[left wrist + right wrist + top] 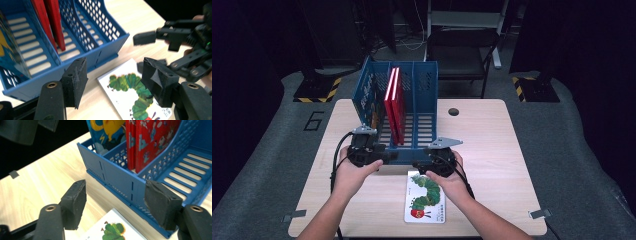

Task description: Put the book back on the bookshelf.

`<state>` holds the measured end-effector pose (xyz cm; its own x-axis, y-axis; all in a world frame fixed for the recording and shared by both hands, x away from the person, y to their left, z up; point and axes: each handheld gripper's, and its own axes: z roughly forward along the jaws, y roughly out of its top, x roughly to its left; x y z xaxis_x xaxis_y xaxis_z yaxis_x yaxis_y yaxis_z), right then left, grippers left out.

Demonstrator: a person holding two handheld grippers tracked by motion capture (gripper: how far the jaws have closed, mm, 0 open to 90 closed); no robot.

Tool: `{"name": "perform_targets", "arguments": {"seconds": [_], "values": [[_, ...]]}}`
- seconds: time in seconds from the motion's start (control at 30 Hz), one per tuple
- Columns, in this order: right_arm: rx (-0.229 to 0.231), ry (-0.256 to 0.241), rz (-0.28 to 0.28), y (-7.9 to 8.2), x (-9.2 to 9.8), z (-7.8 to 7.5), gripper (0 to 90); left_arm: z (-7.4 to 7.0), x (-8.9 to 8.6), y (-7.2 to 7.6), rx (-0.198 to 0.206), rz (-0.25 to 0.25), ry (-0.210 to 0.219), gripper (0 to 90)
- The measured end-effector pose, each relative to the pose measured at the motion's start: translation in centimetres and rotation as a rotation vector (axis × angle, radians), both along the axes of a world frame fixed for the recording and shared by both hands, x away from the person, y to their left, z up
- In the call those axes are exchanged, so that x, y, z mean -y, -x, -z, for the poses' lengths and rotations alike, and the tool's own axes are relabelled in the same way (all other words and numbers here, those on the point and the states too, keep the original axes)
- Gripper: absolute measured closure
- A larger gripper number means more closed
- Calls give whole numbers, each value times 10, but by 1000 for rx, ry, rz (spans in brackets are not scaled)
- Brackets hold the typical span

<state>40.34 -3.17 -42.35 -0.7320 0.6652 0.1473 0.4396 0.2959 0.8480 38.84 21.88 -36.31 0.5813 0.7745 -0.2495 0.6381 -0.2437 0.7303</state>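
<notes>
A picture book (425, 197) with a green caterpillar on its white cover lies flat on the tabletop (492, 150), just in front of a blue file rack (412, 100); its long axis runs from the person's side toward the rack, and its far short edge sits close to the rack's front wall, whether touching is hard to tell. The right gripper (433, 166) hangs right over that far edge, jaws spread wide and holding nothing; in the right gripper view the book's corner (113, 227) shows low between the jaws, with the rack wall just beyond. The left gripper (366, 154) hovers at the rack's front left corner, jaws likewise spread and empty, the book lying off to its right (135, 93). The right hand (447, 177) looks the nearer for a pickup. Two red books (395, 102) stand upright in a middle slot; another book (368, 100) leans in the leftmost slot; the slots to the right stand free.
</notes>
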Motion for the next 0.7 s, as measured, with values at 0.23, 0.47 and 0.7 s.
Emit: {"name": "perform_targets", "arguments": {"seconds": [0.23, 0.47, 0.7], "values": [[1, -4, 5, 8, 6, 6, 320, 23, -4, 9, 3, 2, -14, 361], [8, 38, -7, 21, 9, 16, 310, 44, -6, 19, 0, 24, -34, 351], [-10, 55, -3, 33, 18, 25, 299, 65, -7, 28, -2, 35, -40, 344]]}}
